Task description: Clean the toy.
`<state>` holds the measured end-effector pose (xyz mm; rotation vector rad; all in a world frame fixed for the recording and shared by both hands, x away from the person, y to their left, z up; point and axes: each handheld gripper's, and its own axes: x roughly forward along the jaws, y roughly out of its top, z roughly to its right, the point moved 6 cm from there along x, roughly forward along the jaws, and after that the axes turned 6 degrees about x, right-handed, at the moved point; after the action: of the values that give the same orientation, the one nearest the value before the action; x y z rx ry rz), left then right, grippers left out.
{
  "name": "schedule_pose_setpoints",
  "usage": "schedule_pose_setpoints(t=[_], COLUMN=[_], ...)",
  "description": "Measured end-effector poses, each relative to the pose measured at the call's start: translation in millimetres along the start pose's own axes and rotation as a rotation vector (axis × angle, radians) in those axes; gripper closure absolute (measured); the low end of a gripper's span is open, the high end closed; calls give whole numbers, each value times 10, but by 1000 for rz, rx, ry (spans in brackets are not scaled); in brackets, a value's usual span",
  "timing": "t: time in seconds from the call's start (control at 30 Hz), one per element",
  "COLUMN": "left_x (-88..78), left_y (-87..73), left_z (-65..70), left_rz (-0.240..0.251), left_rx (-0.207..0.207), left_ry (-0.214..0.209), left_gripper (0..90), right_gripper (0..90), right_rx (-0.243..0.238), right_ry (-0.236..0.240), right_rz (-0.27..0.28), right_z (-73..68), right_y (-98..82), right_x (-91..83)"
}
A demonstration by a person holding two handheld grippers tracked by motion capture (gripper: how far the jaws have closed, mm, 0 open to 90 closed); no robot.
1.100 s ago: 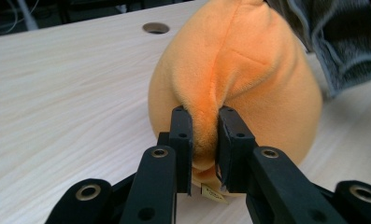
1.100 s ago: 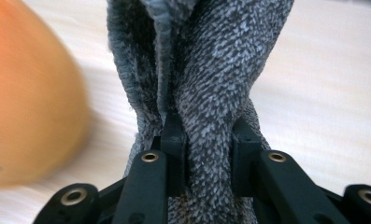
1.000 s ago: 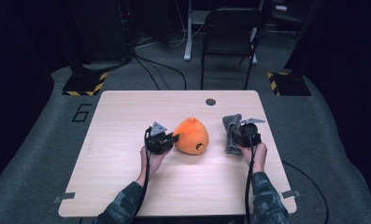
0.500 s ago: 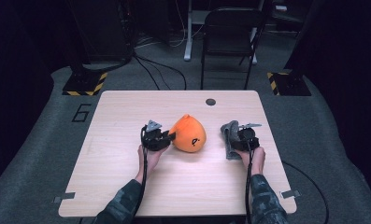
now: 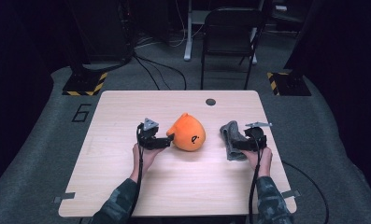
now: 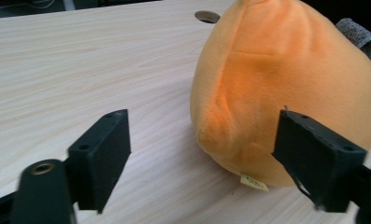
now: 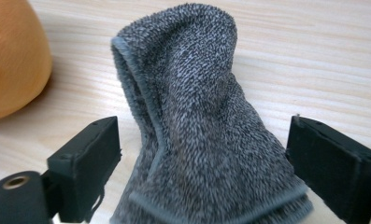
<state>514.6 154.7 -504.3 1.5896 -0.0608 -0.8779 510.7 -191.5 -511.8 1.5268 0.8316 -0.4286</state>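
Black chair (image 5: 230,35) beyond wooden table (image 5: 127,116)

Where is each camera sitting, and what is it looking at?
High view: above the person's side, looking forward and down on the table; both forearms, left gripper and right gripper show.
Left gripper view: rides the left gripper, facing the orange plush toy between its open jaws.
Right gripper view: rides the right gripper, facing the grey towel between its open jaws.
Both gripper views share the plush and towel.

Both sleeves are camouflage green. The left gripper (image 5: 170,138) is black with a grey three-cornered plate on top; the right gripper (image 5: 233,144) is black too. Each trails a dark cable, and its square black jaws show small screw holes.
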Motion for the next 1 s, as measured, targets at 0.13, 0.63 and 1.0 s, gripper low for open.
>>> schedule_pose_setpoints(t=[0.13,0.63,1.0], left_x=[-148,-526,-575], left_y=[-49,-539,-876], left_z=[-30,-143,-374], left_rz=[-12,-96,-184], left_rx=[25,82,87], left_ry=[10,53,106], left_gripper=[160,66,36], right_gripper=[71,28,0], right_rx=[-4,-35,-26], right_ry=[8,8,-64], right_rz=[22,34,-60], right_z=[10,35,400], right_y=[-47,-625,-933], right_x=[-133,-297,-201])
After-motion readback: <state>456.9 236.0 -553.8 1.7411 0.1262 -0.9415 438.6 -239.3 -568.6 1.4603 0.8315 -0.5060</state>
